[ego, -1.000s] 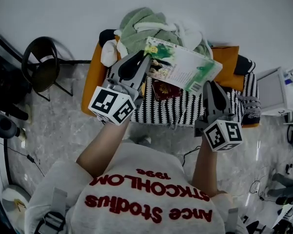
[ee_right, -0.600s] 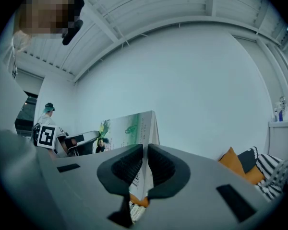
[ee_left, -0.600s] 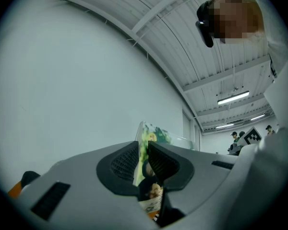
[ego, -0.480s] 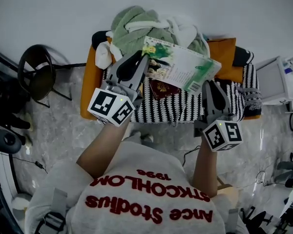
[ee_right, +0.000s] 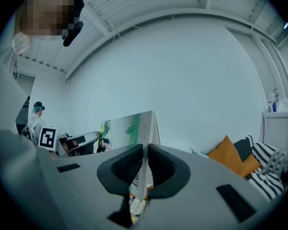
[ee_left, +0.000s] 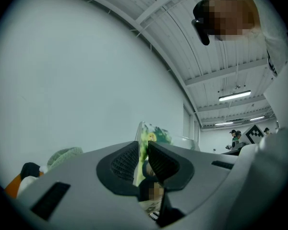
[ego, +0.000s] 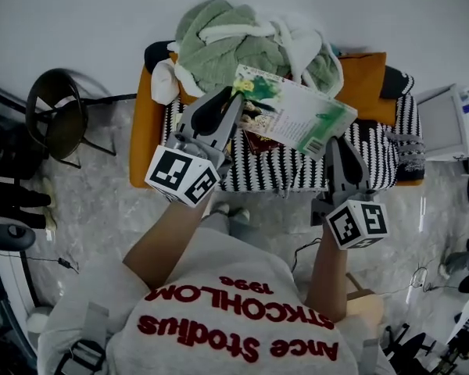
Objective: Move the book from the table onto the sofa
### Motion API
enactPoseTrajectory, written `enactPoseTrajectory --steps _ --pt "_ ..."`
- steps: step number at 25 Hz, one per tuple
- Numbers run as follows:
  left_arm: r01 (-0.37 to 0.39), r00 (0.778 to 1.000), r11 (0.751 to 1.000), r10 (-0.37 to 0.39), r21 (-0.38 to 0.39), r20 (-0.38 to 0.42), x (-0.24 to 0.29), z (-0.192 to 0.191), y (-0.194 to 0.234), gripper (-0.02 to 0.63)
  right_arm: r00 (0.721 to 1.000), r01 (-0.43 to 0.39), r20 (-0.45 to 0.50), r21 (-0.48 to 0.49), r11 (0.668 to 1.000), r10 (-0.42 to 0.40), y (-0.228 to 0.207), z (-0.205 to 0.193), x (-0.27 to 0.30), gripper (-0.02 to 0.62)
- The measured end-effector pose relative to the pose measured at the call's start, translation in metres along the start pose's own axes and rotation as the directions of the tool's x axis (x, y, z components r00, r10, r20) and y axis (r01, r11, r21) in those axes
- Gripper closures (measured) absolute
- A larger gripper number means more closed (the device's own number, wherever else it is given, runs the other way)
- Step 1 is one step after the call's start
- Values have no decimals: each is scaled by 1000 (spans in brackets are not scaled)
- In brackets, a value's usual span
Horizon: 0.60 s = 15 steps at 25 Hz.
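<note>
We log left gripper [ego: 233, 100] and right gripper [ego: 334, 142] fingers clamped on opposite edges of the thin, glossy rectangular book [ego: 297, 116] over the sofa's striped throw [ego: 281, 176].

The shirt [ego: 219, 256] is grey with red lettering — left gripper [ego: 233, 98] and right gripper [ego: 336, 140] dark grey.

My left gripper [ee_left: 143, 146] has both jaws pinched on the edge of the book [ee_left: 152, 132], and its green cover sticks up above the pads. Plain white wall [ee_left: 77, 80] behind. Green cloth heap [ee_left: 63, 155] low left, orange patch [ee_left: 10, 188] at far-left edge. Ceiling light strip [ee_left: 235, 96] upper right.
</note>
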<state>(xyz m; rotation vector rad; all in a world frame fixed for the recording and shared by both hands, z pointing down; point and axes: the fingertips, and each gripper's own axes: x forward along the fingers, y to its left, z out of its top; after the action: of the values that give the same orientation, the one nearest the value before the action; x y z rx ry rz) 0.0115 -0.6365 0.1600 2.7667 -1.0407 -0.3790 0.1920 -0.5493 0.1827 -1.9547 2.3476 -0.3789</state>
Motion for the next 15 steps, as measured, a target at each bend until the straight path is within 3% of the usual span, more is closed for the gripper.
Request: enactPoseTrajectory --steps 15 --pt "-20 993 999 17 -32 -119 18 -79 38 540 992 46 -118 75 996 -37 -37 -74 43 537"
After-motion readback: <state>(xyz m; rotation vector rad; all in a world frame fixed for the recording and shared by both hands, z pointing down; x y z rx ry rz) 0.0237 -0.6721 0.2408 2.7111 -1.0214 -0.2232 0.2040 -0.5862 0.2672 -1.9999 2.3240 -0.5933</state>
